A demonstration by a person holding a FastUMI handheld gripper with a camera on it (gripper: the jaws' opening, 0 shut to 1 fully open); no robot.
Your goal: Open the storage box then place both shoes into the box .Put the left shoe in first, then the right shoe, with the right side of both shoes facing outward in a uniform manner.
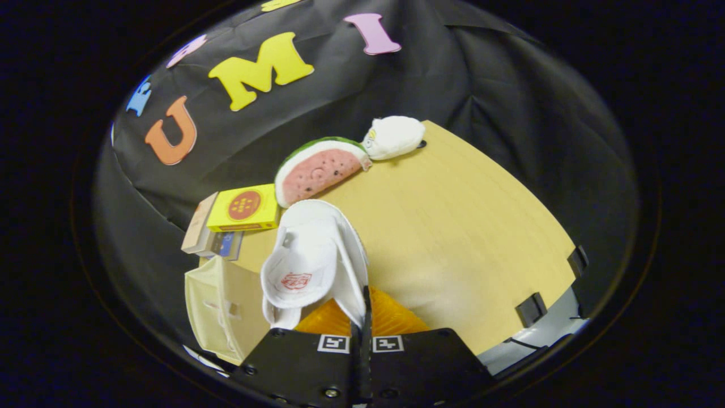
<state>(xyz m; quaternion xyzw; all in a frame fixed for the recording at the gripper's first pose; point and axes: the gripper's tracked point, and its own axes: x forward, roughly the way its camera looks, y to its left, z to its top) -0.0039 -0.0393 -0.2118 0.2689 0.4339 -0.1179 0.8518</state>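
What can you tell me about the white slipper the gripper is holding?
The white slipper looks soft and fluffy, like terry cloth, with a red emblem on its toe cover. It hangs lifted above the wooden table, sole turned away, beside the cream storage box. The gripper is shut on its edge, both fingers pinching the fabric.

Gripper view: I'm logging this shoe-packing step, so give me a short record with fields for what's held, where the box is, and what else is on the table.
gripper: fingers closed on the white shoe
shoe state: lifted above the table, sole edge pinched
box: cream, beside the held shoe, at the table's edge
beyond the shoe: yellow carton, watermelon toy, white plush
under fingers: orange ribbed thing, identity unclear
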